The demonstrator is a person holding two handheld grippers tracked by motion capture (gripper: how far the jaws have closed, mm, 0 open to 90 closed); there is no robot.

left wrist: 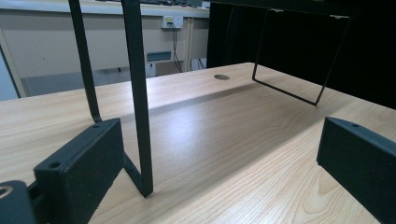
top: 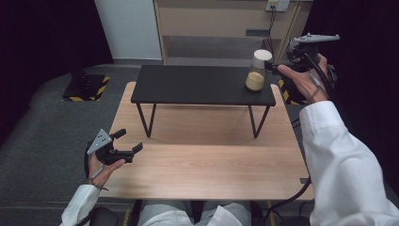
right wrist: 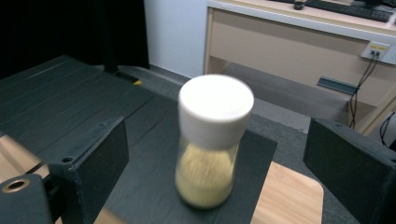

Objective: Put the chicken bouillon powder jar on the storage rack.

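A clear jar (top: 257, 71) with a white lid and yellow powder inside stands upright near the right end of a low black shelf (top: 188, 87). My right gripper (top: 272, 66) is held just right of the jar at lid height, jaws open. In the right gripper view the jar (right wrist: 212, 140) sits between and beyond the two wide-apart jaws, untouched. My left gripper (top: 131, 141) hovers open over the wooden table's left edge, empty. The left gripper view looks under the shelf past its thin black leg (left wrist: 138, 93).
The wooden table (top: 211, 155) carries the black shelf on wire legs. A cable hole (left wrist: 221, 77) marks the tabletop. Behind stand a beige cabinet (top: 226, 23) with a wall socket, and a black stand base with hazard tape (top: 87, 87) on the grey floor at left.
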